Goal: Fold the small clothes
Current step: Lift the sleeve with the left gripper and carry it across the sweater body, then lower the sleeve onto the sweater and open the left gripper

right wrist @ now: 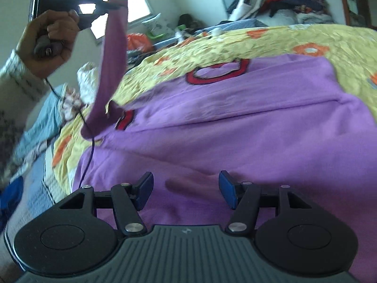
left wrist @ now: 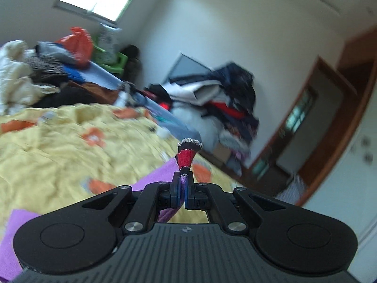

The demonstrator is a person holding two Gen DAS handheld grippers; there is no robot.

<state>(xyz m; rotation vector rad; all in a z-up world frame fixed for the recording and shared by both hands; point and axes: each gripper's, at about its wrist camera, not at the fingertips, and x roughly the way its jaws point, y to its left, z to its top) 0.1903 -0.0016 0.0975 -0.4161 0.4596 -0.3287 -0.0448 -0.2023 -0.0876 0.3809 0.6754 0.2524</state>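
A purple sweater (right wrist: 235,122) with a red and black collar (right wrist: 218,70) lies spread on the bed. My left gripper (left wrist: 183,184) is shut on its sleeve cuff (left wrist: 187,154), red and black with a silver edge. In the right wrist view the left gripper (right wrist: 110,6) holds that sleeve (right wrist: 110,66) lifted high above the bed at the left. My right gripper (right wrist: 186,188) is open and empty, low over the sweater's body. A second red cuff (right wrist: 124,122) lies on the sweater near the hanging sleeve.
A yellow bedspread (left wrist: 59,136) with orange flowers covers the bed. Piles of clothes (left wrist: 226,103) stand against the far wall, more clothes and an orange bag (left wrist: 79,44) at the bed's far side. A wooden door (left wrist: 318,122) is at the right. A cable (right wrist: 89,155) hangs from the left gripper.
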